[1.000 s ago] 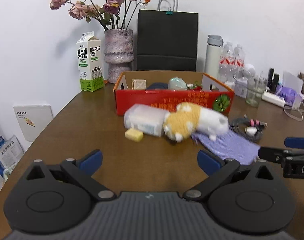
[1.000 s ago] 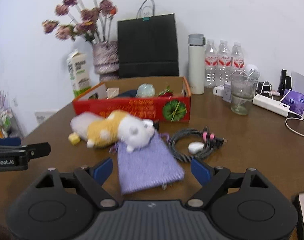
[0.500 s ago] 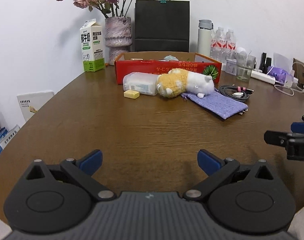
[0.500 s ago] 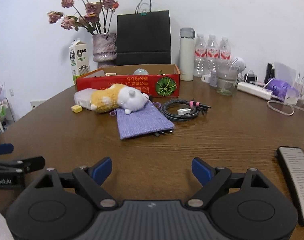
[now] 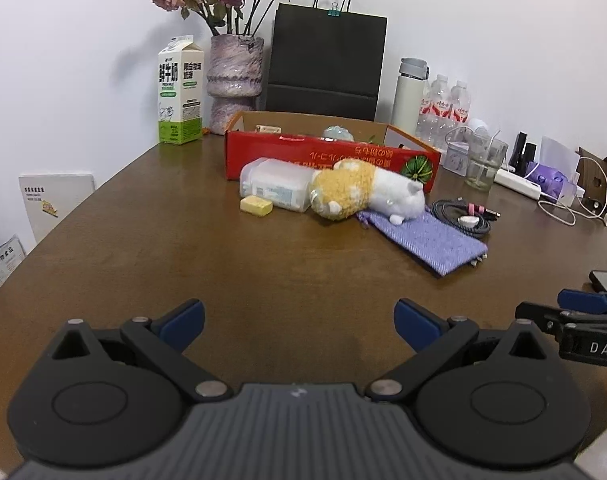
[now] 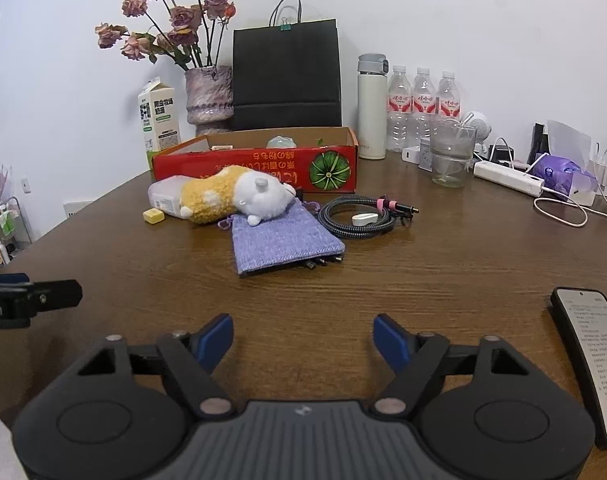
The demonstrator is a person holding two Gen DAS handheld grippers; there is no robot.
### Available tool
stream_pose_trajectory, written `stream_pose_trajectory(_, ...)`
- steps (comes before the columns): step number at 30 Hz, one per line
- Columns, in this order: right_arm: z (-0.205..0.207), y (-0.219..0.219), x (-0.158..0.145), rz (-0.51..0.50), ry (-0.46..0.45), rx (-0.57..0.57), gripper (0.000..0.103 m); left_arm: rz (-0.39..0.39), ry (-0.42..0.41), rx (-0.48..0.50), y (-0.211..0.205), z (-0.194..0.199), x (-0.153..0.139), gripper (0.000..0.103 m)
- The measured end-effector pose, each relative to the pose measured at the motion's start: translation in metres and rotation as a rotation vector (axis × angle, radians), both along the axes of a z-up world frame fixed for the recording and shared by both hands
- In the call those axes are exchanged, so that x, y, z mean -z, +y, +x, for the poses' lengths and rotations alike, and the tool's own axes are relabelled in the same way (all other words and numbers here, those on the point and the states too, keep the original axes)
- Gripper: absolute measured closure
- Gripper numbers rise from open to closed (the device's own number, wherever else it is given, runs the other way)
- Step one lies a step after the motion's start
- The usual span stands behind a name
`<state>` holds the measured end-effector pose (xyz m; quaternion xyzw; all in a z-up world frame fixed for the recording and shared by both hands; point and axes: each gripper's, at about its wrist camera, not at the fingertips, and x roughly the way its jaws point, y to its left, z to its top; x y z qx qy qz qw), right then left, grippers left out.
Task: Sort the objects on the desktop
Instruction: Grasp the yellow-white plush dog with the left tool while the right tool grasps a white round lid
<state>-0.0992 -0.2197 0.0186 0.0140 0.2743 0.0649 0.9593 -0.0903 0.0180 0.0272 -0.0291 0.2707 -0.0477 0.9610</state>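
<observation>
Right wrist view: a yellow-and-white plush hamster [image 6: 239, 196] is lying on its side — head resting on a purple woven pouch [image 6: 281, 242]. The right gripper [image 6: 303, 336] is closing with nothing between its jaws; the left gripper [image 5: 299, 322] is standing wide and empty.

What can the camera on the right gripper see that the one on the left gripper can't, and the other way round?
Only the right wrist view shows the lit screen of the phone and a third water bottle.

Only the left wrist view shows the white booklet leaning against the wall beyond the table edge.

Both show the red box, plush toy, purple pouch, coiled cable, milk carton, vase of flowers and black bag. Each also sees the other gripper: the right gripper, jaws closing on nothing, and the left gripper, jaws open.
</observation>
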Motion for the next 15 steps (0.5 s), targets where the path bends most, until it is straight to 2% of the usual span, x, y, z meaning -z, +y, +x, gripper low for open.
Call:
stream_pose_trajectory(2, 0.008, -0.002, -0.002, 0.006, 0.003, 0.003, 0.035, 0.0, -0.009, 0.008, -0.003, 0.011, -0.004, 0.0)
stream_pose_trajectory(6, 0.03, -0.007, -0.008, -0.012, -0.004, 0.01, 0.038, 0.027, -0.037, 0.044, -0.012, 0.042, -0.014, 0.0)
stream_pose_trajectory(11, 0.077, -0.012, -0.016, -0.054, -0.011, -0.024, 0.048, 0.171, -0.116, 0.17, -0.044, 0.101, -0.023, 0.001)
stream_pose_trajectory(15, 0.121, -0.019, -0.02, -0.082, -0.02, -0.022, 0.049, 0.177, -0.072, 0.255, -0.054, 0.151, -0.024, 0.003)
